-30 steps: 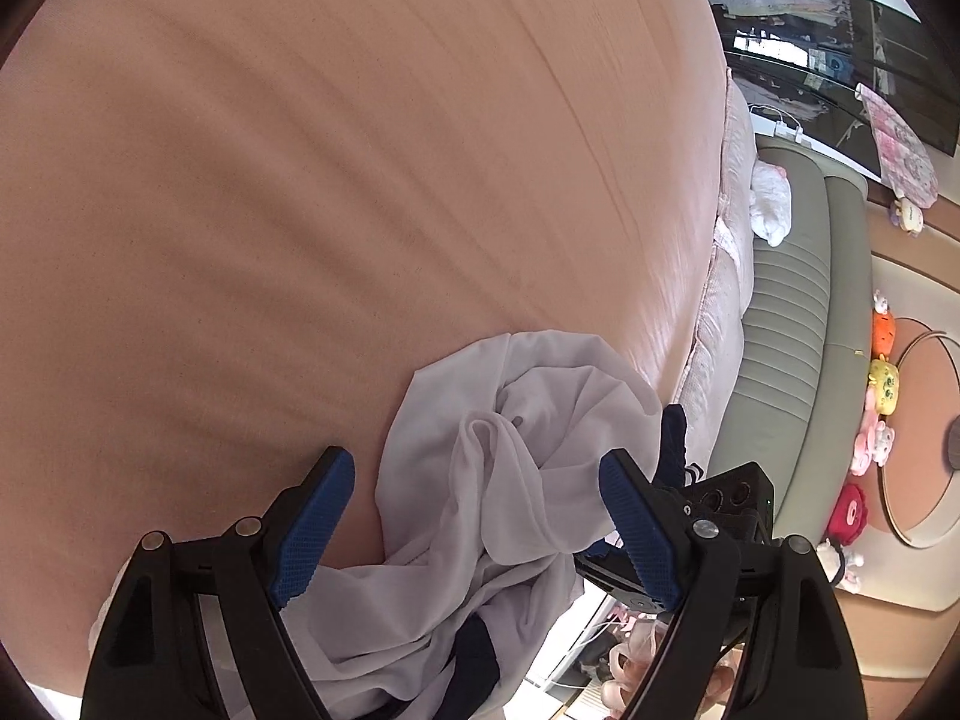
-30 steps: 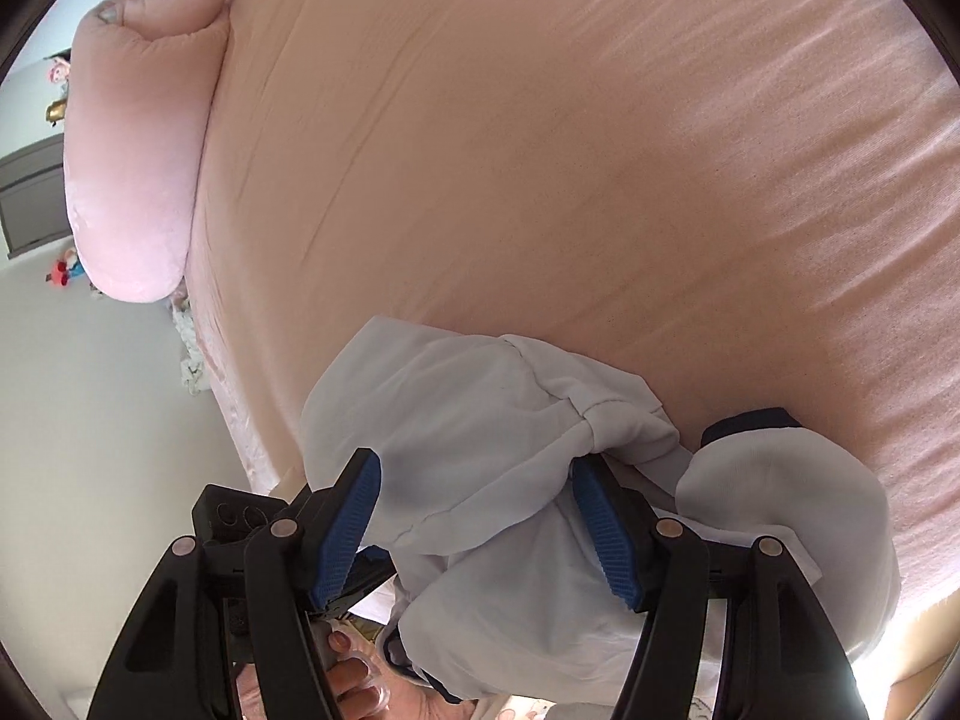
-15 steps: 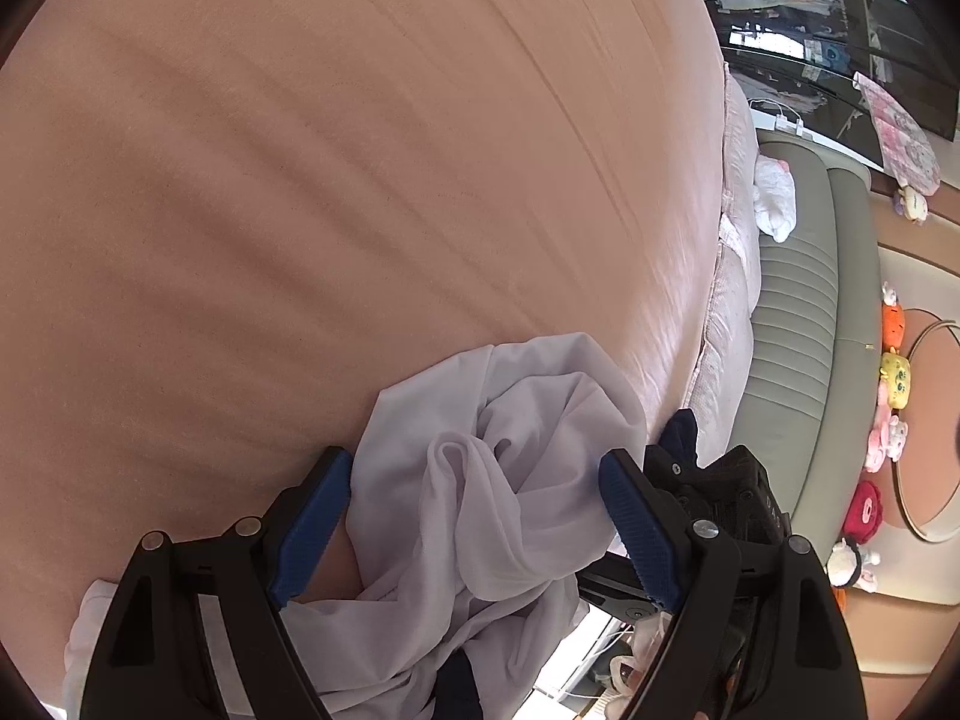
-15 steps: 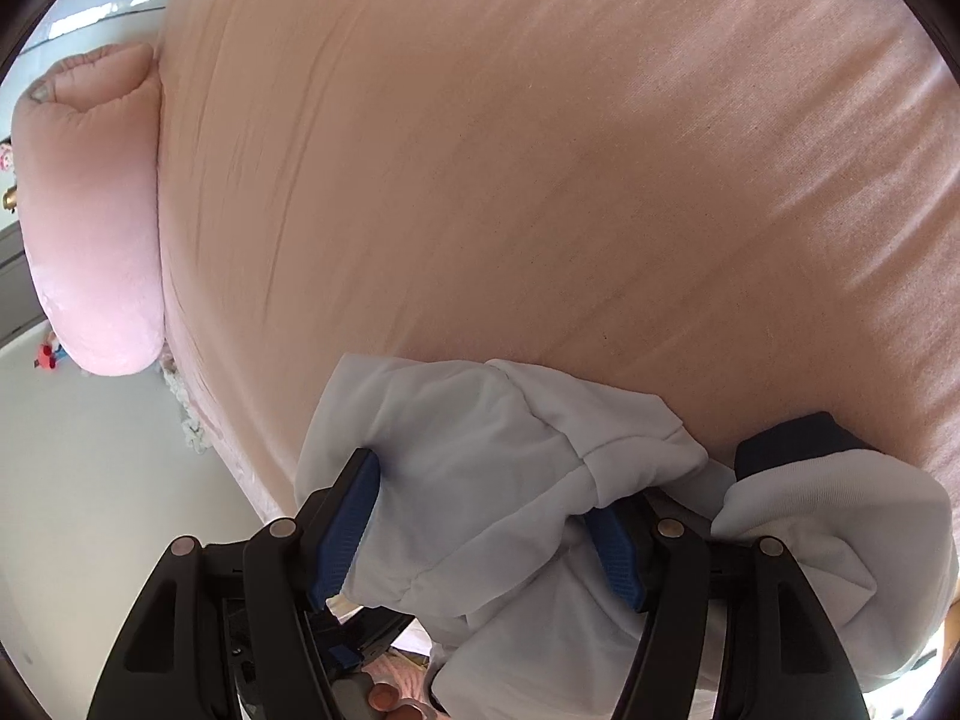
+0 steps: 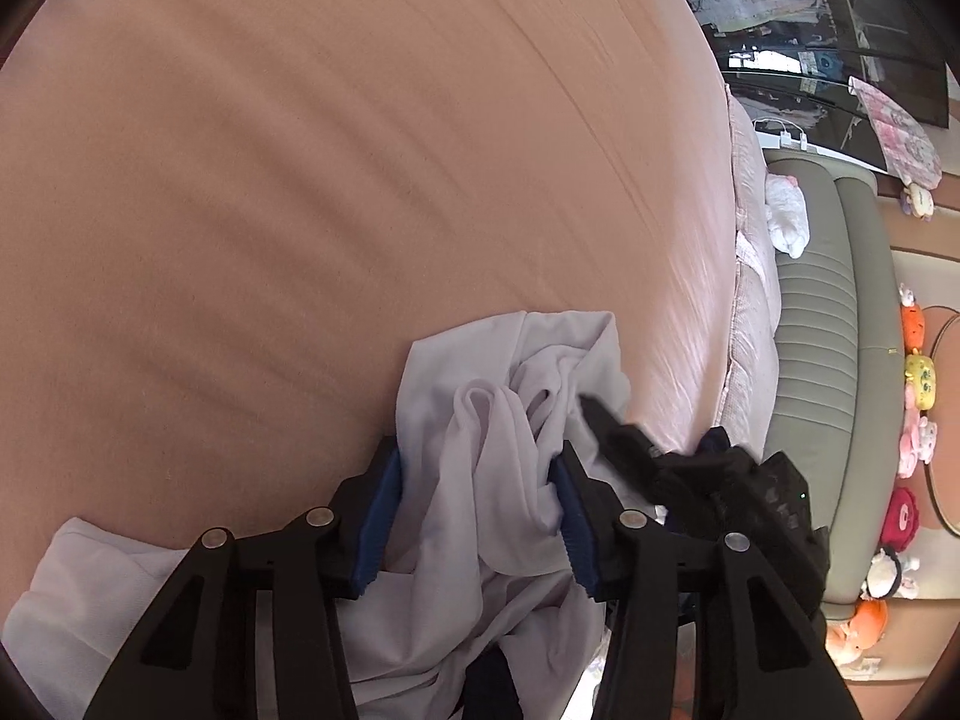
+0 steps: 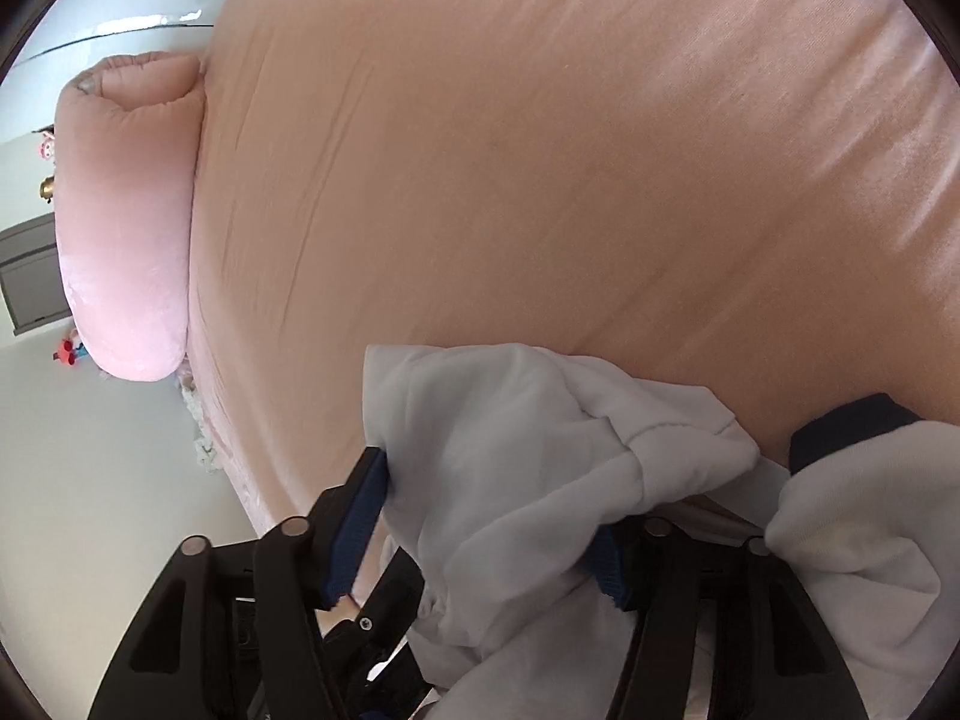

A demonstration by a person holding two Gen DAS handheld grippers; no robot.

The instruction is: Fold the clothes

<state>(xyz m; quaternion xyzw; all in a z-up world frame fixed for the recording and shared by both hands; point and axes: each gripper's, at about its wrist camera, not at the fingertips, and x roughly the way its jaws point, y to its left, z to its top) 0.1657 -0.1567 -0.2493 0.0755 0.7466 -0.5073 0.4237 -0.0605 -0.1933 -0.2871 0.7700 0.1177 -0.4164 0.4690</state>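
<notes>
Crumpled soft white garment (image 5: pixel 480 480) between tongs (image 5: pixel 474 516)

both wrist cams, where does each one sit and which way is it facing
Left wrist: sits on the left gripper, looking down along its fingers at the white garment bunched between the closing blue pads, the pink bed beyond; the other gripper's black body shows at right.
Right wrist: sits on the right gripper, looking down at the same garment gathered between its closing pads, a pink pillow at left; no hand clearly shows.
Shared: the garment and the bed.
</notes>
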